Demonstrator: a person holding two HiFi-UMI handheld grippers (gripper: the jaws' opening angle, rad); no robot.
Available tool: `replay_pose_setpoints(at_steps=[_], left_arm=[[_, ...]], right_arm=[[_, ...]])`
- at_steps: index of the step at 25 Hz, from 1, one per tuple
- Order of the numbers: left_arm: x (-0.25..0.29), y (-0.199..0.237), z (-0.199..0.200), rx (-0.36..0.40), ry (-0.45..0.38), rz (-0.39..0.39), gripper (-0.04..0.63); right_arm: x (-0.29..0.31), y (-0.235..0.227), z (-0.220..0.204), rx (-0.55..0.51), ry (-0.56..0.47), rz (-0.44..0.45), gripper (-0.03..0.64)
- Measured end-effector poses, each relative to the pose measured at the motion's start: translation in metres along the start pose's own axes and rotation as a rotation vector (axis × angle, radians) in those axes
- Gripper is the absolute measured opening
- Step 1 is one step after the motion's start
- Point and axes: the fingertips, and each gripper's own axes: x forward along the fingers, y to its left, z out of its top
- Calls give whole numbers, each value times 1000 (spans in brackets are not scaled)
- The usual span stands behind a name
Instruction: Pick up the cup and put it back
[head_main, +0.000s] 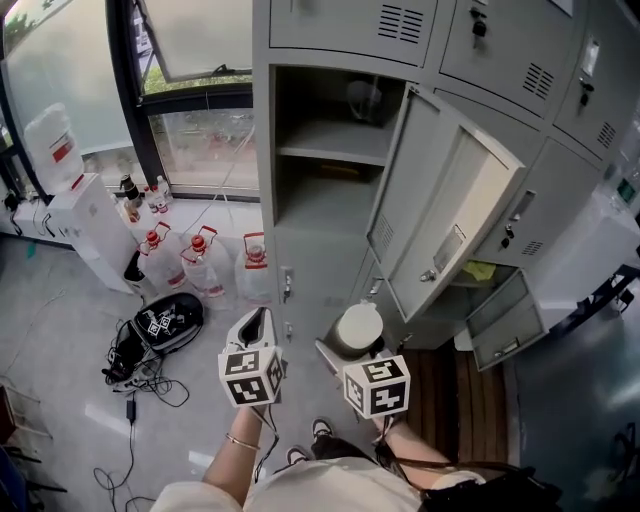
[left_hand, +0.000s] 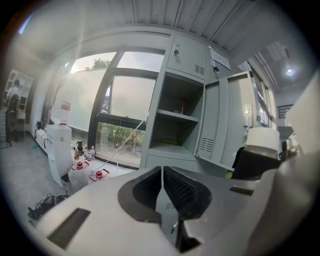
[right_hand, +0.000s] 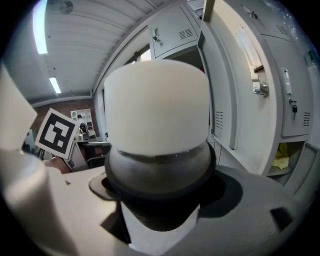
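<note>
The right claw (head_main: 352, 348) grips the grey lower body of the cup (right_hand: 157, 115) and holds it in the air before the open locker (head_main: 330, 190), probably ready to set it on the shelf (head_main: 335, 142). The cup stands upright: long axis vertical, white top upward. The left claw (left_hand: 162, 192), closed and empty, hangs alongside, apparently out of the way.
</note>
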Motion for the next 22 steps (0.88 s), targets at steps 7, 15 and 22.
replay_pose_setpoints(at_steps=[7, 15, 22], left_arm=[[23, 12, 14, 23, -2, 21, 17], [38, 23, 18, 18, -7, 40, 17], [41, 32, 22, 16, 3, 39, 17]], right_arm=[[29, -12, 21, -16, -8, 13, 416], [57, -23, 33, -12, 7, 31, 416], [91, -33, 73, -49, -13, 36, 416]])
